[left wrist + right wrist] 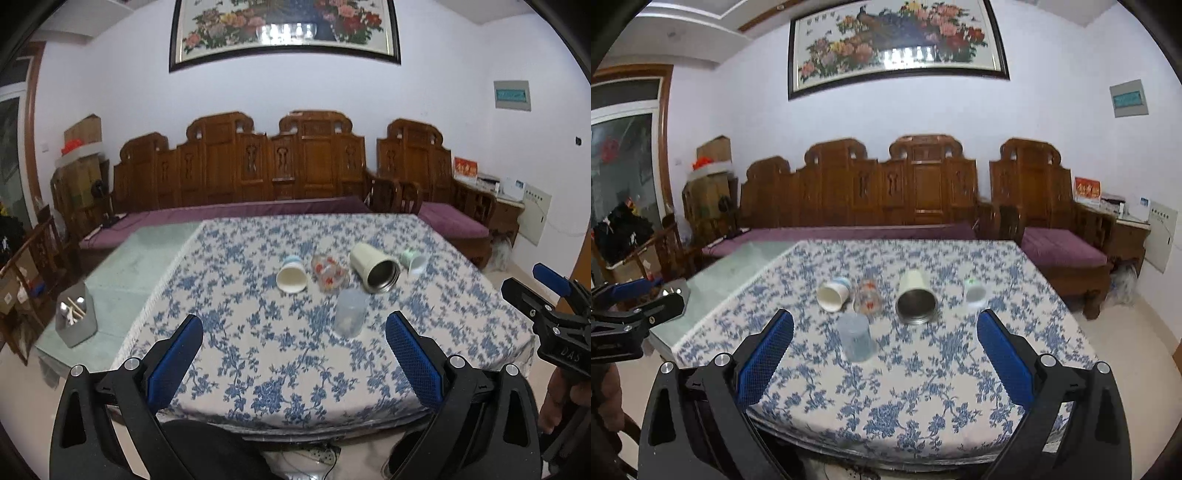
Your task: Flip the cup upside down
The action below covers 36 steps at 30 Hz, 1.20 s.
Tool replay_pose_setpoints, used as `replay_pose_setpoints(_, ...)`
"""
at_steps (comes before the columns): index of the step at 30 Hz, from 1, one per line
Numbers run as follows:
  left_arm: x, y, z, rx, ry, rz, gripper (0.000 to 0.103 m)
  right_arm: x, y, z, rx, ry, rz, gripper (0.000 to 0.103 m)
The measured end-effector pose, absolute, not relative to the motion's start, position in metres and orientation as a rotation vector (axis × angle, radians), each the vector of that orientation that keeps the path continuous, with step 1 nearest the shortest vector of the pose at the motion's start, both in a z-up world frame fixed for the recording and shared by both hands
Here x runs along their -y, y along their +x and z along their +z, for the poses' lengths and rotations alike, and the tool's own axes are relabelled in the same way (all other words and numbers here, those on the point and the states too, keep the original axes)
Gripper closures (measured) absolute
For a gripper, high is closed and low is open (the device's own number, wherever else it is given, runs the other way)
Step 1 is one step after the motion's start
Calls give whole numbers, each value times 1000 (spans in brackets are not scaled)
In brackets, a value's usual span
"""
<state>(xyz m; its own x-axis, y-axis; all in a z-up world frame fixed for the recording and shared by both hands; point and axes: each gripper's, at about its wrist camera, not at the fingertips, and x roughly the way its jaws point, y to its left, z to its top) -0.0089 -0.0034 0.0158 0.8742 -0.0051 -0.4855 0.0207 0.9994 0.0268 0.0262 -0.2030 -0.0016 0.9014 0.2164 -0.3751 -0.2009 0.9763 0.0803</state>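
Note:
Several cups lie on their sides on the blue-flowered tablecloth: a white paper cup, a clear glass with red print, a cream steel-lined tumbler and a pale green cup. A translucent plastic cup stands upside down in front of them. The right wrist view shows the paper cup, the glass, the tumbler, the green cup and the translucent cup. My left gripper and right gripper are open and empty, near the table's front edge.
A grey holder with utensils stands on the bare glass at the table's left side. A carved wooden sofa with purple cushions runs behind the table. The right gripper shows at the far right of the left wrist view.

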Motion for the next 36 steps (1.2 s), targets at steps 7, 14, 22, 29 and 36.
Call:
replay_pose_setpoints(7,7,-17,26,-471,37,-7,8,204,16,14,-359,49,223,3)
replay_pose_setpoints(14,6,-19,26,-463,33,-2,8,202,11,19,-345,48,222,3)
replay_pose_setpoints(22,6,-20,27,-463,30,1,8,201,9,20,-342,48,224,3)
replay_pose_setpoints(29,5,-19,26,-467,27,3,8,200,9,19,-343,49,226,3)
replay_pose_setpoints(36,4,-19,24,-466,21,7,8,200,9,19,-344,50,226,3)
